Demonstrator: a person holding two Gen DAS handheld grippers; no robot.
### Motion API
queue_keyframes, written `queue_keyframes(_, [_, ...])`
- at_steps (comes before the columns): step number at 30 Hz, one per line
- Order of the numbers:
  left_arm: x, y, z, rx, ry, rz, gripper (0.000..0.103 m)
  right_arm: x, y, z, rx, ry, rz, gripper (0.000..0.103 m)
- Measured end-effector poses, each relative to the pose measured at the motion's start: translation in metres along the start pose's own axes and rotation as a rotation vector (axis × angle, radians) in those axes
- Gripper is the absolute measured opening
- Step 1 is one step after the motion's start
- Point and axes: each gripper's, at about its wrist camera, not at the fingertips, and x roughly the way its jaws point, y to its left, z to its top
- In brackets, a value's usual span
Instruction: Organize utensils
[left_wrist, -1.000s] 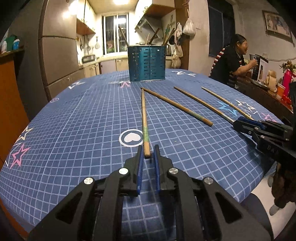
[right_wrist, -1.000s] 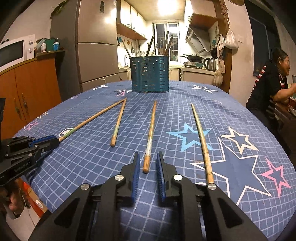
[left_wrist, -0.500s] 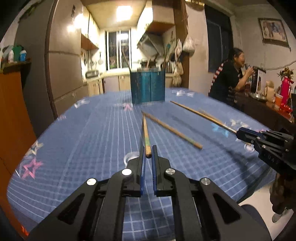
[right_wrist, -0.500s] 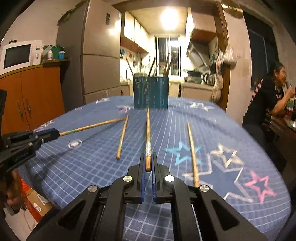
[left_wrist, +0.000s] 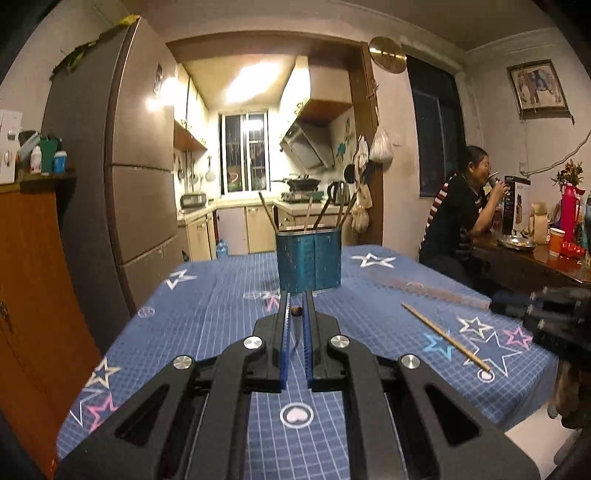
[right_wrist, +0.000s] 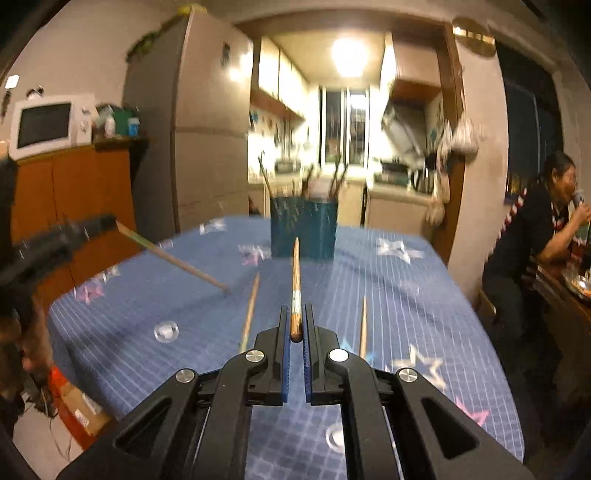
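My left gripper (left_wrist: 296, 300) is shut on a wooden chopstick (left_wrist: 296, 311), seen end-on, lifted above the blue star tablecloth (left_wrist: 221, 321). In the right wrist view this chopstick (right_wrist: 173, 259) slopes down from the left gripper (right_wrist: 110, 221) toward the table. My right gripper (right_wrist: 296, 314) is shut on another chopstick (right_wrist: 295, 280), raised and pointing at the blue utensil holder (right_wrist: 303, 227). The holder (left_wrist: 308, 258) stands at the table's far side with several sticks in it. Two chopsticks (right_wrist: 249, 314) (right_wrist: 363, 322) lie on the cloth; one shows in the left wrist view (left_wrist: 445, 336). The right gripper (left_wrist: 546, 306) appears there at far right.
A woman (left_wrist: 461, 218) sits at a side table on the right. A fridge (left_wrist: 125, 177) and an orange cabinet (left_wrist: 33, 277) stand to the left. The table edge (right_wrist: 66, 373) drops off at the near left, with a box on the floor below.
Both grippers have lifted their chopsticks off the cloth and tilted upward; the views now look level across the table at the holder. Two chopsticks stay on the table.
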Motion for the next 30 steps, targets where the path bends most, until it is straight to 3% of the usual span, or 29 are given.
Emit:
queue_keyframes(10, [0.005, 0.0, -0.044, -0.021, 0.079, -0.009, 0.005, 0.024, 0.012, -0.093, 0.06, 0.073, 0.003, 0.007])
queue_keyframes(21, [0.015, 0.006, -0.101, -0.016, 0.193, -0.017, 0.005, 0.02, 0.009, -0.11, 0.077, 0.075, 0.058, 0.01])
queue_keyframes(26, [0.013, 0.005, -0.113, -0.01, 0.205, -0.037, 0.006, 0.016, 0.018, -0.112, 0.051, 0.069, 0.095, 0.041])
queue_keyframes(30, [0.015, 0.008, -0.117, -0.014, 0.219, -0.017, 0.016, 0.017, 0.025, -0.111, 0.032, 0.068, 0.062, 0.038])
